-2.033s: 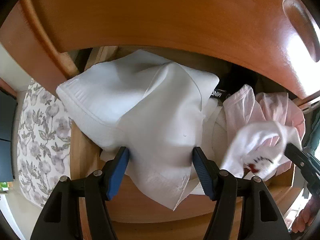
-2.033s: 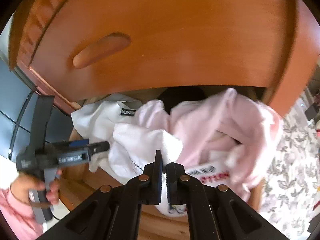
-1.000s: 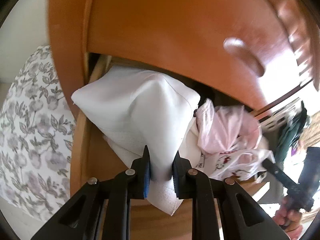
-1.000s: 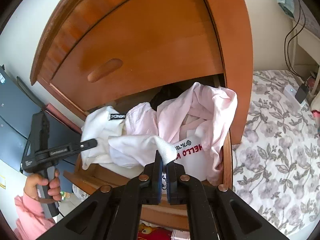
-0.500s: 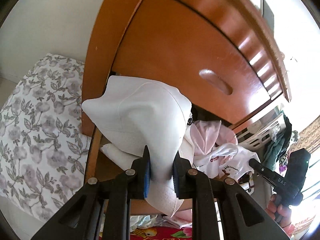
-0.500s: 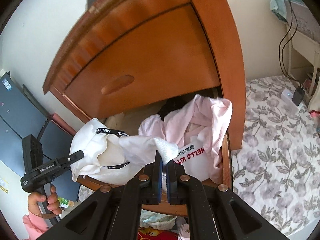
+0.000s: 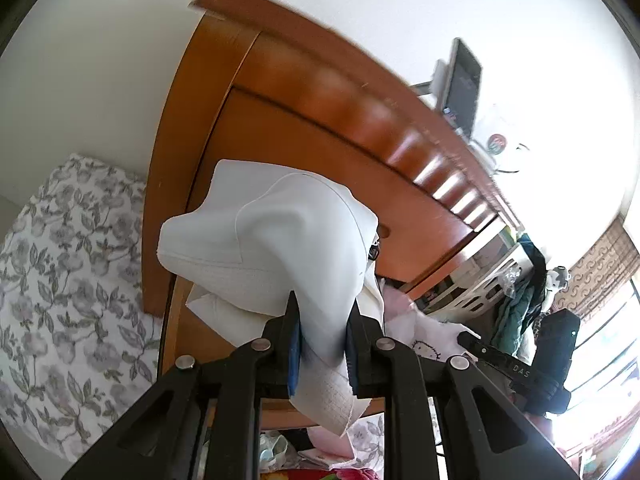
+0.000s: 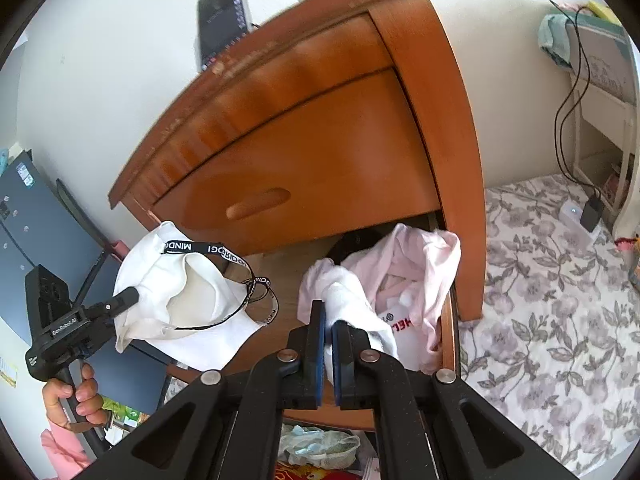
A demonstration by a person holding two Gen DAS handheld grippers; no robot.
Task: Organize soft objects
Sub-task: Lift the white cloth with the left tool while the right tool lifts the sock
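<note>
Wooden dresser [image 8: 320,152] w/ open drawer [image 8: 280,280] ahead. My left gripper [image 7: 322,340] pinches white bag [image 7: 276,232]; right gripper [image 8: 327,344], at 3 o'clock, clamped tight on white sock [image 8: 352,304].

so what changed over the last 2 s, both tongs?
Left tongs closed on the white garment and lifted it out of the open drawer; it now hangs clear. Right tongs rose too, drawing the white sock up from the pink clothing. Unchanged: right tongs' grip on the sock, pink clothing in the drawer.
</note>
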